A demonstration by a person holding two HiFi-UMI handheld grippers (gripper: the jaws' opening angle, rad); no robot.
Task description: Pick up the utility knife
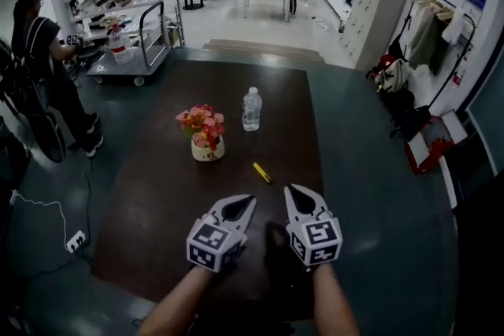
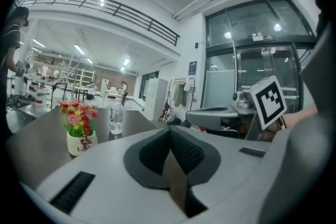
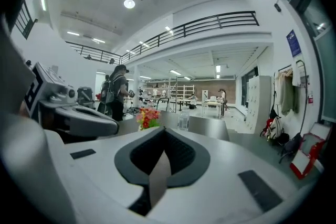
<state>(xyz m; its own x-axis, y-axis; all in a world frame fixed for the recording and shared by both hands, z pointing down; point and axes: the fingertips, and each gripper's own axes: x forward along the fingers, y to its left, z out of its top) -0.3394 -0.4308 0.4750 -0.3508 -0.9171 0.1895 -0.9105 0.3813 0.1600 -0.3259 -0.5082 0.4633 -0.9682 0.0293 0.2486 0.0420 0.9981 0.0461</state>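
Observation:
The utility knife (image 1: 261, 172), small and yellow, lies on the dark table (image 1: 157, 201) a short way beyond both grippers. My left gripper (image 1: 250, 201) hangs over the table's near part, below and slightly left of the knife, its jaws together and empty. My right gripper (image 1: 290, 190) is level with it on the right, also shut and empty. In the left gripper view the left gripper (image 2: 169, 131) has its tips meeting, and in the right gripper view the right gripper (image 3: 164, 131) does too. The jaws hide the knife in both gripper views.
A pot of flowers (image 1: 203, 131) and a clear water bottle (image 1: 251, 108) stand farther back on the table. A person (image 1: 47, 67) and a metal cart (image 1: 134, 43) are at the left. A power strip (image 1: 76, 241) lies on the floor, and a red box (image 1: 429, 142) sits at the right.

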